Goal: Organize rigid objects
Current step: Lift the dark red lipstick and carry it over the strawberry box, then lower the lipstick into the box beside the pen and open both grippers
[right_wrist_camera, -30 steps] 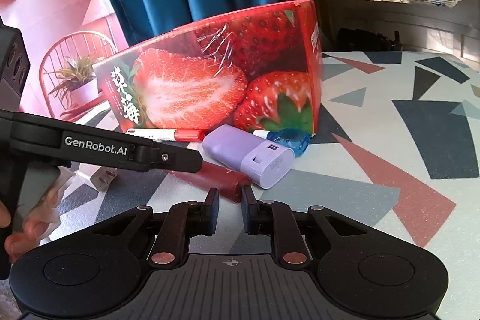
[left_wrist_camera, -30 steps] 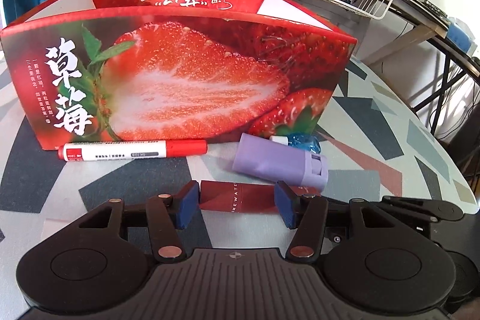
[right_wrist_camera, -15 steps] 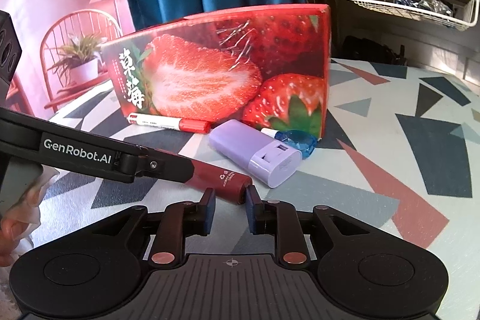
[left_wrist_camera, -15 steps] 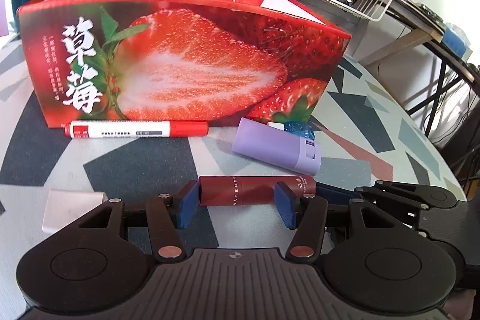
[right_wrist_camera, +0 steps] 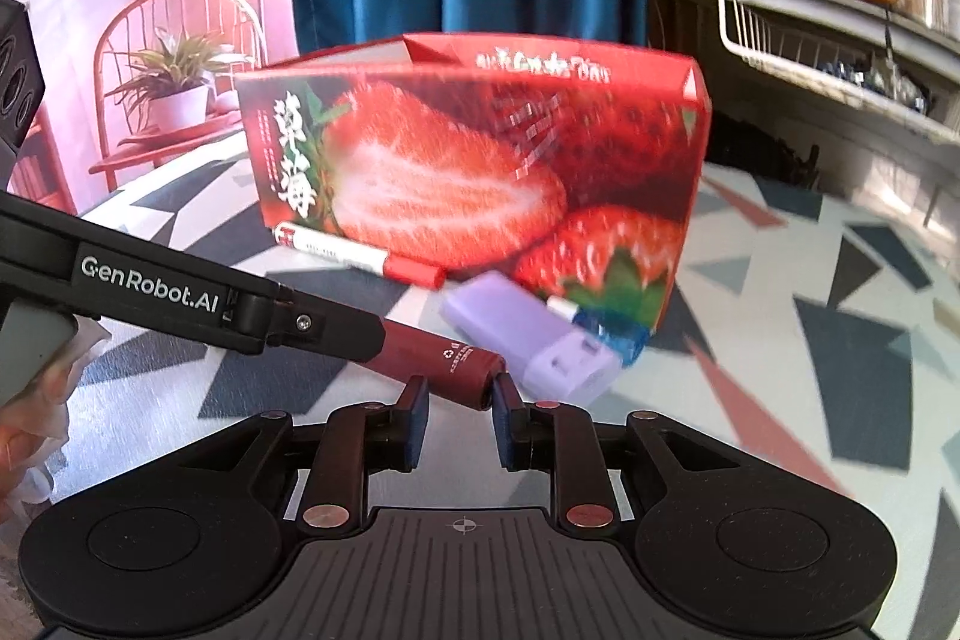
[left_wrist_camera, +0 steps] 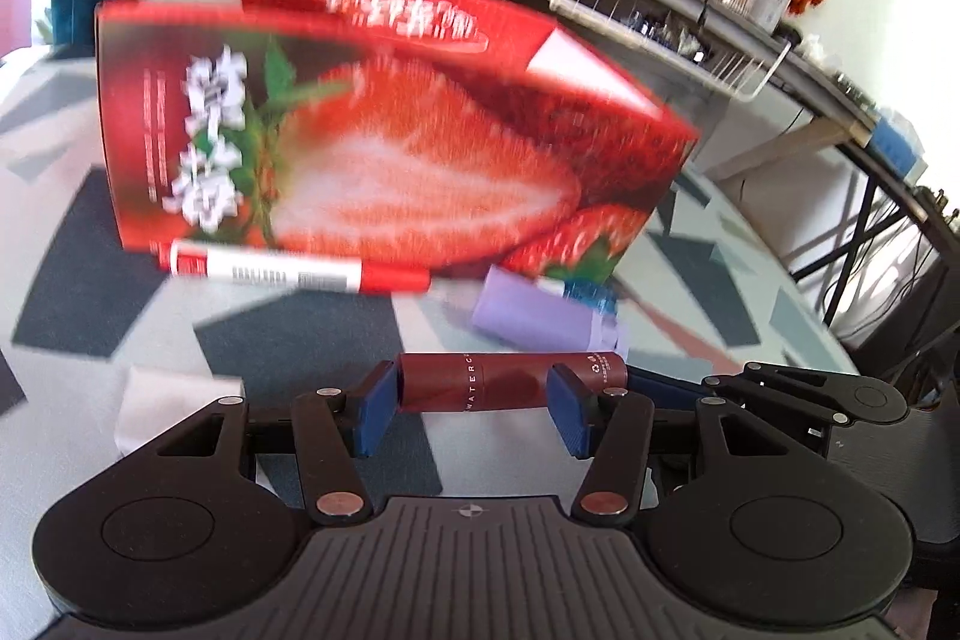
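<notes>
Left gripper (left_wrist_camera: 474,403): clamping the dark red tube (left_wrist_camera: 510,379) crosswise, lifting it off the table (left_wrist_camera: 300,334).
Right gripper (right_wrist_camera: 459,412): narrowly parted around the tube's end; contact unclear.
Strawberry box (left_wrist_camera: 372,142): standing behind the tube, with a red marker (left_wrist_camera: 294,271) and purple charger (left_wrist_camera: 540,316) lying at its base.

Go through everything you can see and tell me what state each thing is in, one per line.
Left gripper: jaws set at the two ends of the dark red tube.
Dark red cylindrical tube: horizontal, held lengthwise.
Right gripper: fingers flank the tube's end, contact unclear.
Red strawberry-print cardboard box: upright, top open.
Red-and-white marker: lying flat, capped.
Lilac plastic power bank: lying flat on the table.
</notes>
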Demonstrator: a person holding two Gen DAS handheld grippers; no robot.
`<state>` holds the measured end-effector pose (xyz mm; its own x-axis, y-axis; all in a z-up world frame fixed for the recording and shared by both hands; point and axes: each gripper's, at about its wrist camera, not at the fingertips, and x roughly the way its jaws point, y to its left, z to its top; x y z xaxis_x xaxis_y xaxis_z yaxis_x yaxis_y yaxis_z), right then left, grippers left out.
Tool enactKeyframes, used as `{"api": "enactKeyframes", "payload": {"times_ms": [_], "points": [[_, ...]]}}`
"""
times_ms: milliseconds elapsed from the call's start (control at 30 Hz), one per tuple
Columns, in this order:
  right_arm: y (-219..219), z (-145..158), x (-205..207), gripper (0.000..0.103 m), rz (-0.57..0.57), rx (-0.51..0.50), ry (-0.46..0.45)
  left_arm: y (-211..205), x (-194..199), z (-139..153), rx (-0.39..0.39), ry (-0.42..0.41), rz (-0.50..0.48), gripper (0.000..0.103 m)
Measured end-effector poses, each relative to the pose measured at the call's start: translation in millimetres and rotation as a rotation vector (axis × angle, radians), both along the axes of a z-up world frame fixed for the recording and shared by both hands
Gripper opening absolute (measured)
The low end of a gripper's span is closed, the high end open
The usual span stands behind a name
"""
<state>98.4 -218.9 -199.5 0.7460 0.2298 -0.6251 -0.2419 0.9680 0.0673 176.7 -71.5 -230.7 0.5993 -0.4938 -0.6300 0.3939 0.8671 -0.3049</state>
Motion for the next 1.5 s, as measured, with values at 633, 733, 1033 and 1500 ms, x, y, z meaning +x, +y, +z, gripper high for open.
{"api": "enactKeyframes", "payload": {"times_ms": [633,733,1033,1500], "points": [[-9,104,98,0.022,0.023,-0.031,-0.108,15,76,93,-0.122,-0.147,-0.017,0.056],[-7,101,125,0.022,0.026,-0.044,-0.06,20,97,91,-0.155,-0.098,-0.007,0.056],[-4,71,185,0.026,-0.025,0.056,0.151,15,139,76,-0.072,-0.021,-0.015,0.056],[-12,42,236,0.029,-0.132,0.15,0.388,17,157,55,-0.074,0.022,-0.027,0.057]]}}
